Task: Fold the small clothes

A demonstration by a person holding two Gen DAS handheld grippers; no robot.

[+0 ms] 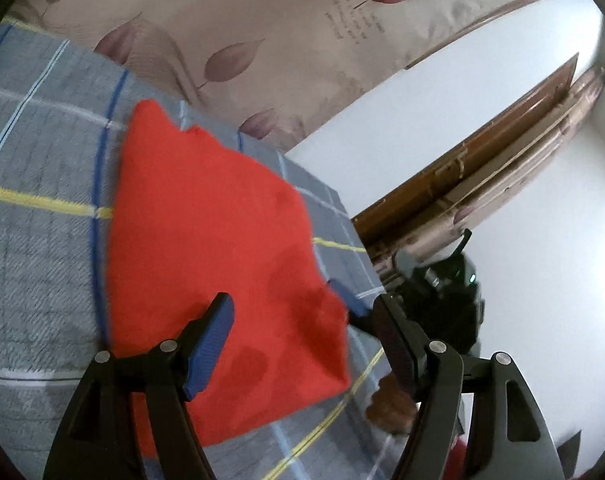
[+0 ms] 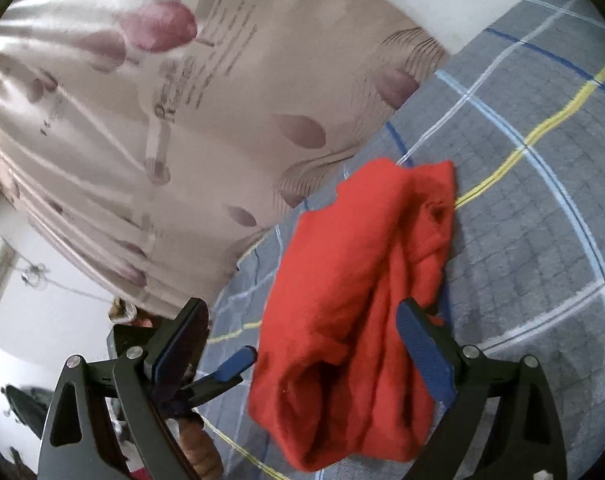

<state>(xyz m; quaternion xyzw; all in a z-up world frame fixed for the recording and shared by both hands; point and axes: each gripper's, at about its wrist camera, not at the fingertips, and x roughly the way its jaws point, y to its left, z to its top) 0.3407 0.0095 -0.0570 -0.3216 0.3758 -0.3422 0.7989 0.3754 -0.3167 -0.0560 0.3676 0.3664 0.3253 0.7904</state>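
Red garment is lying folded on the grey plaid bedsheet, beside a leaf-print curtain. Left gripper and right gripper are both hovering over it, jaws spread apart, gripping nothing.

left wrist: close, tilted over bed | right wrist: close, opposite side | shared: red garment, plaid sheet

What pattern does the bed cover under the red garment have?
Grey bed cover with a check of white, blue and yellow lines, clearest in the right wrist view; the red garment lies on it.
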